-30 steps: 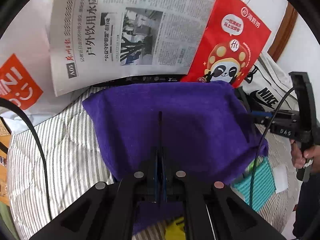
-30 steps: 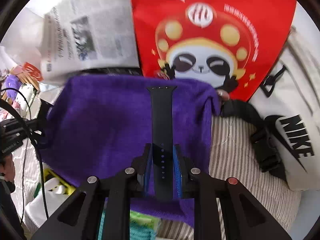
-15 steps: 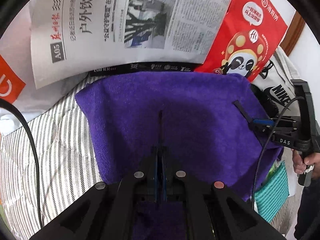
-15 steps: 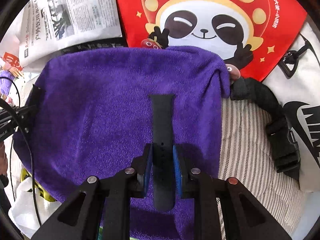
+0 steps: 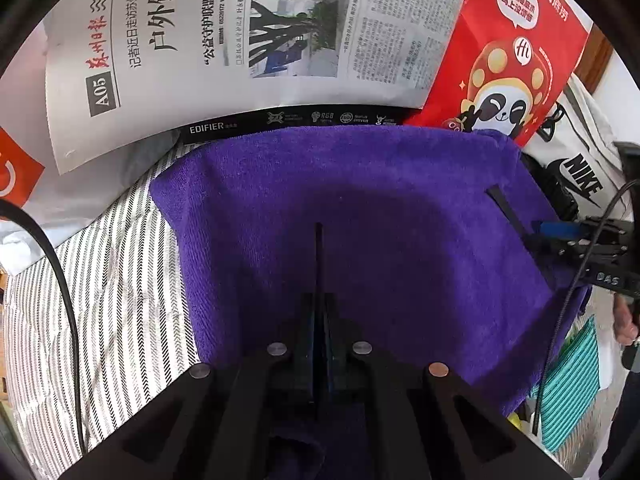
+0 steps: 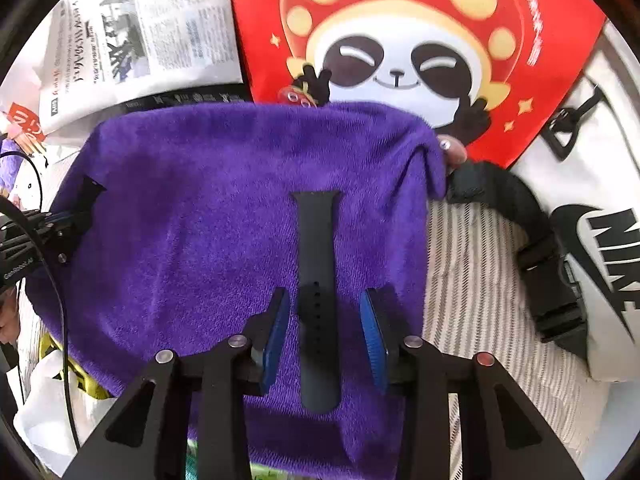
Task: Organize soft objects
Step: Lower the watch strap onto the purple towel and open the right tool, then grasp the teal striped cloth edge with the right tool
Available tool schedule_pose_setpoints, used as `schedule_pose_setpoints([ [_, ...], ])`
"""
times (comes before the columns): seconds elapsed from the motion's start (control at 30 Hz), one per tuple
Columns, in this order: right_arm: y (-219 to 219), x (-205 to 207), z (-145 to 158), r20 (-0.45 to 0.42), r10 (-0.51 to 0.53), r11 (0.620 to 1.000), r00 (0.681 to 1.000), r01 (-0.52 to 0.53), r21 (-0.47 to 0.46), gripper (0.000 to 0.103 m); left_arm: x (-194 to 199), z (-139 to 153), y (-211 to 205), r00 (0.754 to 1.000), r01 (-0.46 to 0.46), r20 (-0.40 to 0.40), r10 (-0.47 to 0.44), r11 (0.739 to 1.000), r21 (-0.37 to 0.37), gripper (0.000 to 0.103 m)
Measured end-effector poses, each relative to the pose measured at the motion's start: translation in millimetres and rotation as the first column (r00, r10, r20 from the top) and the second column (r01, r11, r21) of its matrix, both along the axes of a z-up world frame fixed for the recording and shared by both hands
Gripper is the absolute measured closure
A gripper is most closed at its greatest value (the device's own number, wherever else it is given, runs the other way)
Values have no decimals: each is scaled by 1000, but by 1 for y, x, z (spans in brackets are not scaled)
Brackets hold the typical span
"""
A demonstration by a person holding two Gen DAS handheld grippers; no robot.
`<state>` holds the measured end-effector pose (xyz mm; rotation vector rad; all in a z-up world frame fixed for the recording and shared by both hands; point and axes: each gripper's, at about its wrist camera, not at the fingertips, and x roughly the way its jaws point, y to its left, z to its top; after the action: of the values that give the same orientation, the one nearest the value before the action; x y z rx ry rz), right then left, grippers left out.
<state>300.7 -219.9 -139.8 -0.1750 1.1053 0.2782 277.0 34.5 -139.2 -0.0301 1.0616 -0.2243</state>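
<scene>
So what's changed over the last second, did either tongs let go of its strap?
The right tongs opened: the black watch strap it was clamping now lies free on the purple towel between the spread pads. Both cameras moved in closer over the towel. The left tongs stay shut on the thin black strap, and the towel stays spread.
</scene>
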Motion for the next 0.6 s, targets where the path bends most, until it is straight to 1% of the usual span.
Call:
schedule_pose_setpoints([
  [0.07,0,-4,9,10,4,1000,1000,-4,-3,64,0,0,-4,1000,0,-5,0,1000,2,93],
  [0.13,1,-9,16,33,5,1000,999,-4,-26,64,-2,0,-10,1000,1,-16,-1,1000,8,86],
  [0.17,2,-12,21,49,9,999,999,-7,-45,64,-4,1,-10,1000,1,-21,0,1000,17,83],
  [0.23,5,-18,30,70,15,998,997,-12,-55,63,-8,2,-15,1000,-8,-28,10,998,59,73],
  [0.27,5,-22,34,78,20,998,997,-16,-53,63,-11,3,-17,1000,-11,-26,13,997,82,72],
  [0.3,5,-25,38,84,22,999,996,-18,-51,63,-13,3,-19,999,-16,-27,18,995,97,69],
  [0.37,5,-32,47,101,21,999,995,-17,-47,63,-19,4,-20,999,-26,-32,30,994,106,67],
  [0.47,3,-46,58,121,18,999,992,-14,-35,60,-31,10,-17,998,-40,-35,43,995,88,67],
  [0.53,2,-54,64,135,8,1000,991,-5,-23,56,-41,17,-16,999,-43,-19,45,994,96,66],
  [0.6,-1,-67,68,145,1,1000,989,0,-7,56,-53,24,-15,999,-43,-5,43,994,101,66],
])
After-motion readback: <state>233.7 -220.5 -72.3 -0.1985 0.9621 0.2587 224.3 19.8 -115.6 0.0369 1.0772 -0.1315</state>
